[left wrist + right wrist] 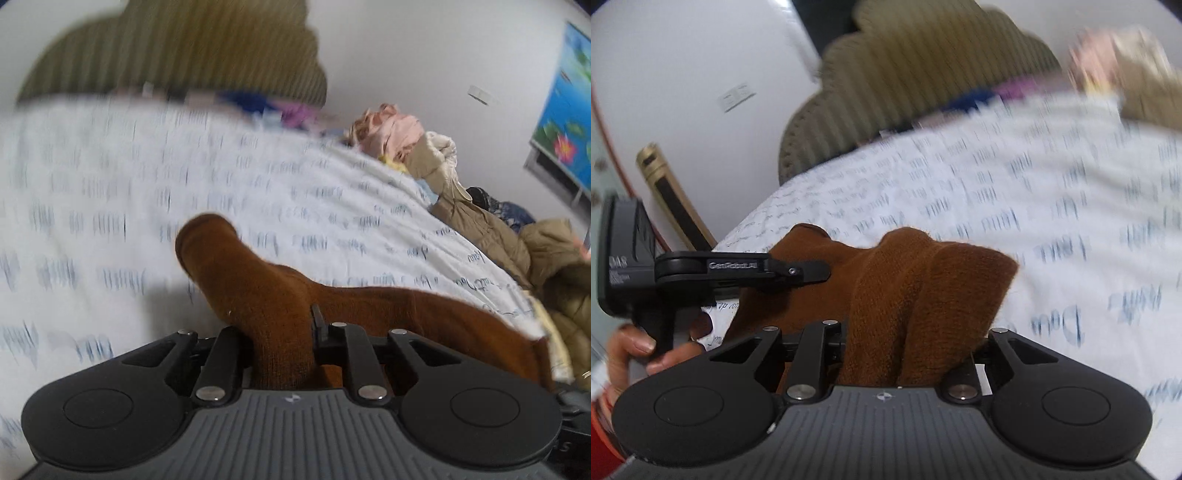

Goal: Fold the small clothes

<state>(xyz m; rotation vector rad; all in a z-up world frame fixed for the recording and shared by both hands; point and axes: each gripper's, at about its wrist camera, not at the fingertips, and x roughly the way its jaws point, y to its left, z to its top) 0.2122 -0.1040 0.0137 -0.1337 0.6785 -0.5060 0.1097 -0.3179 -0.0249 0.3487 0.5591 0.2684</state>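
A brown knitted sock (258,291) is held above a white bed sheet with blue script (110,184). My left gripper (282,332) is shut on one end of it; the rounded end sticks up past the jaws and the rest trails right. My right gripper (905,343) is shut on the other, bunched end of the sock (923,280). The left gripper also shows in the right wrist view (798,273), at the left, held by a hand and clamped on the sock. Both views are motion-blurred.
An olive ribbed headboard (177,48) stands at the bed's far end. A heap of clothes with pink and beige garments (424,147) lies along the bed's right side. A wall poster (565,107) hangs at right. A gold-framed post (672,195) stands at left.
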